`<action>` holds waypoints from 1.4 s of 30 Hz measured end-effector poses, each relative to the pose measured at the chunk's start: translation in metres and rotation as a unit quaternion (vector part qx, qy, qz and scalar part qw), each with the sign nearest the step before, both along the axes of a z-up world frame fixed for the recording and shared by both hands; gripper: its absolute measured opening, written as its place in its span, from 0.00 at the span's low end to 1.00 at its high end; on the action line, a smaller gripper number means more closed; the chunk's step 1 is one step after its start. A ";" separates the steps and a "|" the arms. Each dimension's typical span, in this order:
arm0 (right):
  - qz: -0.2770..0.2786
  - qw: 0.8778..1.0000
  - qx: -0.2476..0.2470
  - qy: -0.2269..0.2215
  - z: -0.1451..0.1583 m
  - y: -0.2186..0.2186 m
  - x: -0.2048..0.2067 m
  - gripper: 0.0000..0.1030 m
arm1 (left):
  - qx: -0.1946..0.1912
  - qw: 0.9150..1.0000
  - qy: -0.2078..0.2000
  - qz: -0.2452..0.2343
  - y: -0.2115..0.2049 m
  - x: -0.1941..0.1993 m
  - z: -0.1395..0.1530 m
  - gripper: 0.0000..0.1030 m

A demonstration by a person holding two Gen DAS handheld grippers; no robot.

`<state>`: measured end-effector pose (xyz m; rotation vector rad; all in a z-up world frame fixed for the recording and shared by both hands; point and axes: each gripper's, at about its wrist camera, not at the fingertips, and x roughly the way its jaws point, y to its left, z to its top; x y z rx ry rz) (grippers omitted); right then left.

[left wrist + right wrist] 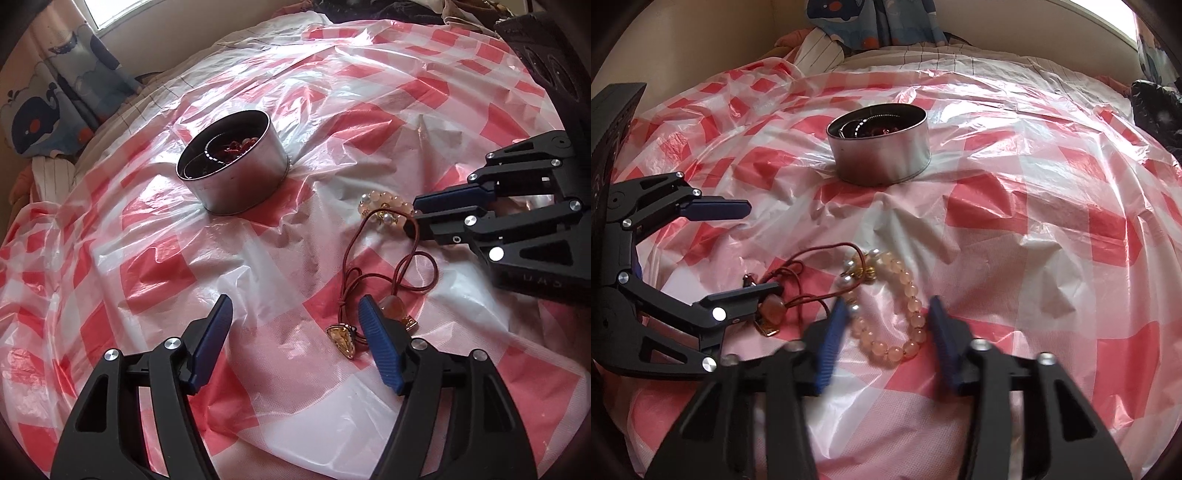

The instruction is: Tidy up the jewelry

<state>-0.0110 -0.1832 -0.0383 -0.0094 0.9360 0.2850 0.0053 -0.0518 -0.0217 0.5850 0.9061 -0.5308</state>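
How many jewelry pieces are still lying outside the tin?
2. The peach bead bracelet lies between the right gripper's fingers; the red cord necklace with pendants lies beside it, by the left gripper. More may be tangled underneath.

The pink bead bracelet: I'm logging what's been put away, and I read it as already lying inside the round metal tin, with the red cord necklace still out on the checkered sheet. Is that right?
Not quite. The pink bead bracelet is not in the round metal tin; it lies out on the checkered sheet, beside the red cord necklace. The right wrist view shows it between the right tool's open blue fingers.
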 end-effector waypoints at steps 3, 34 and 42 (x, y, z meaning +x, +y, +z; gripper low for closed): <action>-0.007 1.000 0.011 -0.002 0.002 -0.004 0.000 0.15 | -0.013 1.000 0.012 0.015 0.008 0.005 0.002 0.25; -0.008 0.999 -0.030 -0.010 0.000 0.002 -0.001 0.58 | -0.023 0.999 0.037 0.017 0.020 0.012 0.000 0.29; -0.005 1.000 0.011 -0.004 0.002 -0.006 -0.001 0.17 | -0.113 0.992 0.023 0.056 0.045 0.022 0.029 0.22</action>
